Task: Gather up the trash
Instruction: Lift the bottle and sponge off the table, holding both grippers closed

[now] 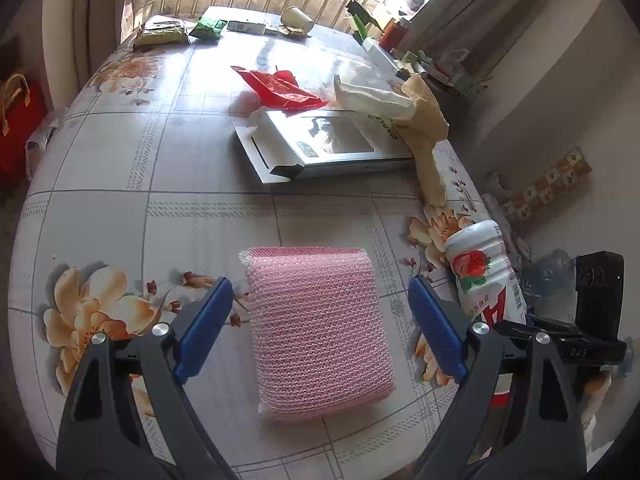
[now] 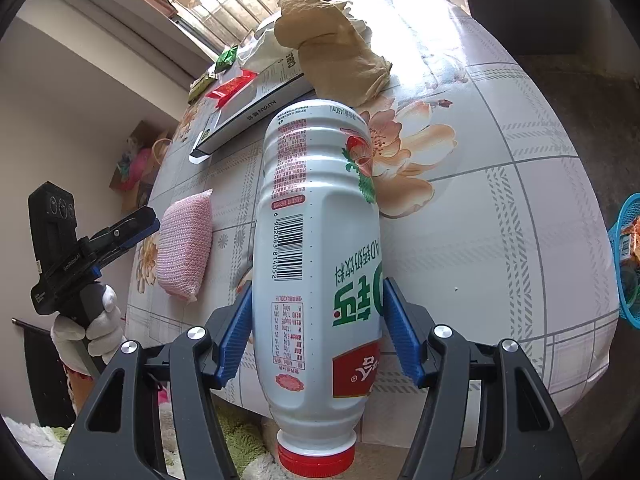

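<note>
On the floral tablecloth [image 1: 120,200]: pink bubble-wrap pouch [image 1: 318,332], lying flat.
Left gripper [image 1: 320,320]: I've got its jaws wide, straddling the pouch, pads clear of it.
Right gripper [image 2: 316,332]: I'm clamping the white strawberry-drink bottle [image 2: 316,248], red cap toward me.

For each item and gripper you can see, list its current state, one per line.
White drink bottle: capped, held between the right gripper fingers.
Left gripper: open, empty, fingers either side of the pink bubble-wrap pouch.
Pink bubble-wrap pouch: lying flat on the table.
Flat box: end flap open.
Paper cup: tipped over.
</note>
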### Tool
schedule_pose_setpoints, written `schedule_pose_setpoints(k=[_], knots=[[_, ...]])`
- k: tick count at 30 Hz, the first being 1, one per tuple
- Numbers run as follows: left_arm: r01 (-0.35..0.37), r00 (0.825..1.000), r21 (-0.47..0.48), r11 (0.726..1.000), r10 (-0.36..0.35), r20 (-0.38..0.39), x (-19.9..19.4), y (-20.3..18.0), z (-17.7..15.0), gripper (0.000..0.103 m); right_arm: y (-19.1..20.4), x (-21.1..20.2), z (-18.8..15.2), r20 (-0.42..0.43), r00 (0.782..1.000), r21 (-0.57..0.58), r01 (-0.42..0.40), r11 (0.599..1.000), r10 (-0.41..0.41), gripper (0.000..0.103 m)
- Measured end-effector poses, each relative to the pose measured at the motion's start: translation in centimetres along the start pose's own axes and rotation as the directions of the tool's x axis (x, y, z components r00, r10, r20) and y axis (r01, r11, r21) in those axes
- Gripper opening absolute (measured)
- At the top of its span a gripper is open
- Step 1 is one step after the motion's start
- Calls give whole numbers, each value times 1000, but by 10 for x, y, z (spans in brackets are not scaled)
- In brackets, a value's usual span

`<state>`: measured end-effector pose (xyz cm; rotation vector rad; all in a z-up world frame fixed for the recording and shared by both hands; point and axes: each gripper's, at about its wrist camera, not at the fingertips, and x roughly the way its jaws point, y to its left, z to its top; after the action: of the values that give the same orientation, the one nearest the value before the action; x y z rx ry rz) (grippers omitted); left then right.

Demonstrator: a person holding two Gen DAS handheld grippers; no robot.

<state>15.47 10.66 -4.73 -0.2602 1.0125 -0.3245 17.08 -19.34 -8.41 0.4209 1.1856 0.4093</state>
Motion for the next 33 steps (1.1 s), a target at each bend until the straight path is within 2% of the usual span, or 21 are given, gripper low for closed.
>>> schedule_pose_setpoints(k=[2,5,8,12,20,23,33], knots=[[-54,998,52,997,55,-11,2,-12,-6,85,-1,2,0,-1,1000,8,-4,1000,4,61],[-152,987,119,981,156,-31,12,-26,-15,85,-2,3,0,1,1000,17,-7,1000,7,61],[-165,983,110,980,173,-60,19,-28,-21,85,0,2,1,10,1000,17,-4,1000,4,61],[-230,970,111,967,237,-55,23,-28,-26,85,1,0,1,22,1000,20,0,1000,0,61],[-284,955,151,947,294,-46,32,-35,-31,85,8,3,4,29,999,11,23,1000,-23,65],[-283,955,144,948,292,-49,35,-35,-32,85,11,3,4,29,999,1,34,999,-34,68],[-285,955,151,947,294,-43,36,-34,-32,84,10,12,6,24,999,13,42,999,-42,68]])
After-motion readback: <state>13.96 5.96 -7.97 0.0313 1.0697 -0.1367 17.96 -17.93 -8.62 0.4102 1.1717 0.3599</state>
